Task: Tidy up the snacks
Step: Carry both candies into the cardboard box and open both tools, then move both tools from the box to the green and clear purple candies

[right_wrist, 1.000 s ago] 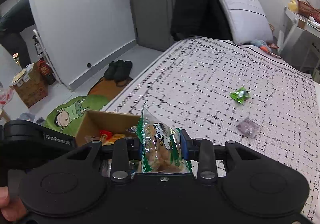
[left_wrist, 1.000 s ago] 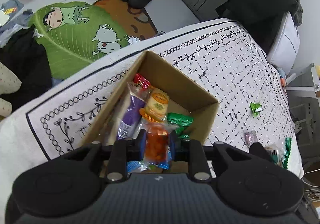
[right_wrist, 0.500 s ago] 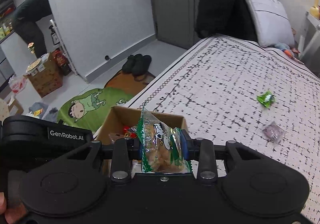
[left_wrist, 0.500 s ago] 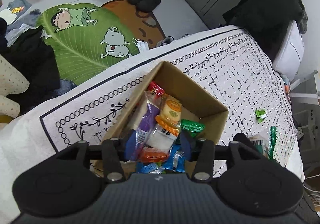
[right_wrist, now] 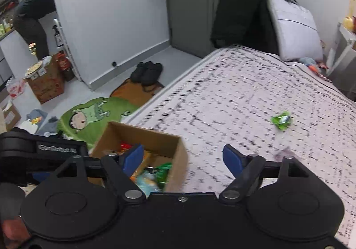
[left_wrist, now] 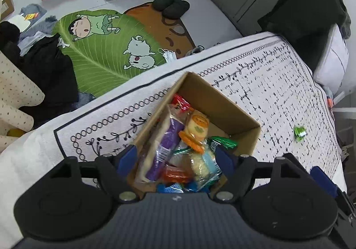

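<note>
Most snacks sit in the box (left_wrist: pixel 231 113). Both tools, left (left_wrist: pixel 175 157) and right (right_wrist: pixel 183 157), are wide open, holding nothing. A green snack (right_wrist: pixel 281 120) waits on the bed (right_wrist: pixel 233 93).

Near end of the cardboard box (left_wrist: pixel 224 113) hidden behind the left tool (left_wrist: pixel 175 157), lowest snack packets (left_wrist: pixel 171 186) cut off by its body. Right view motion-blurred: bedspread print smeared, purple wrapper (right_wrist: pixel 282 153) near the right tool (right_wrist: pixel 184 157) too smeared to identify. Green wrapper (right_wrist: pixel 281 120) unreadable.

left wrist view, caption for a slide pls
Open left gripper above a cardboard box of snacks on the bed.
</note>
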